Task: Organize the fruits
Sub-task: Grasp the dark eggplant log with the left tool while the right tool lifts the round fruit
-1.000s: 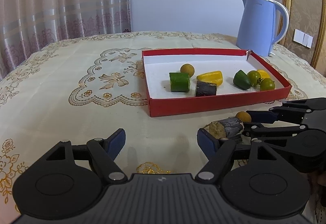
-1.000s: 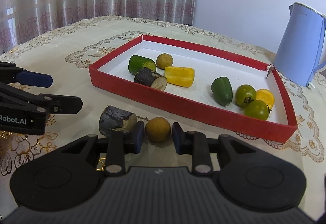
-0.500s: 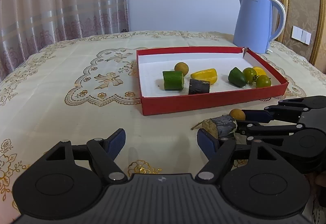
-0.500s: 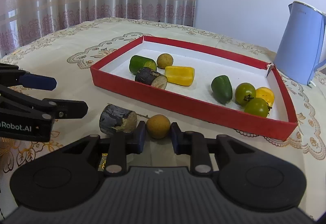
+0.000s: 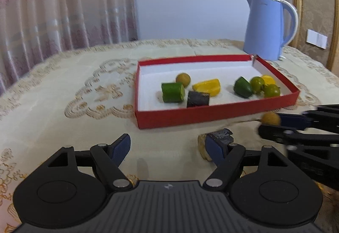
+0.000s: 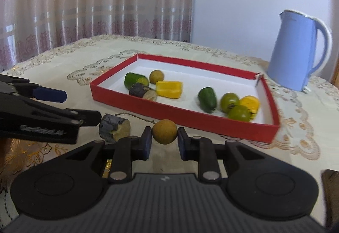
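right tool (image 6: 164,141) pinching small round brown fruit (image 6: 164,131) at its widest part, just before red tray (image 6: 184,116) | light, firm, rolling easily, thin brittle stem | left tool (image 5: 168,149) spread, holding nothing

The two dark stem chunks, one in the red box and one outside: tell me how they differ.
The boxed chunk lies inside the red box beside the green cylinder; the loose chunk lies on the tablecloth outside it. The loose one sits next to the left gripper, whose fingers are open and empty. Both have dark bark and pale cut ends.
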